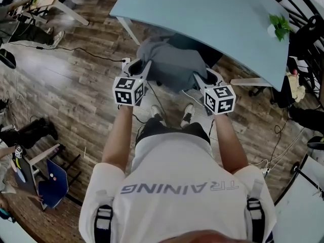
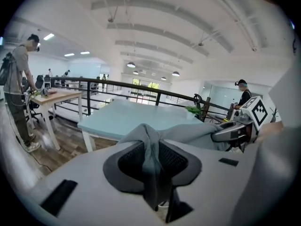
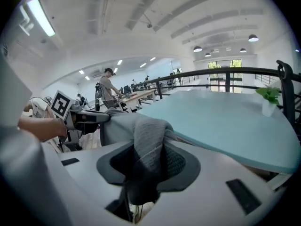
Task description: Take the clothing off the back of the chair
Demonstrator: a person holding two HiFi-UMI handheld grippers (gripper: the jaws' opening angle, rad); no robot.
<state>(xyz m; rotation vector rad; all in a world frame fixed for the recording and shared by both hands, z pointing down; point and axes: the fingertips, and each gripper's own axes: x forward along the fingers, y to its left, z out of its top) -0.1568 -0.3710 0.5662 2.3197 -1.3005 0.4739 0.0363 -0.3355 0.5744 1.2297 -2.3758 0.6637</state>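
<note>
Near table edge [image 1: 238,54], garment [image 1: 172,62] (floor [image 1: 76,85] alongside)

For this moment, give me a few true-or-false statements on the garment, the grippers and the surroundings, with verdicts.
1. The left gripper and the right gripper are both clamped on the grey garment. True.
2. The garment lies flat on the table. False: it is held up between the grippers, in front of the blue table.
3. A potted plant stands on the table. True.
4. The floor is carpeted. False: the floor is wooden planks.
5. Nobody else is in the room. False: another person stands at a desk.
</note>
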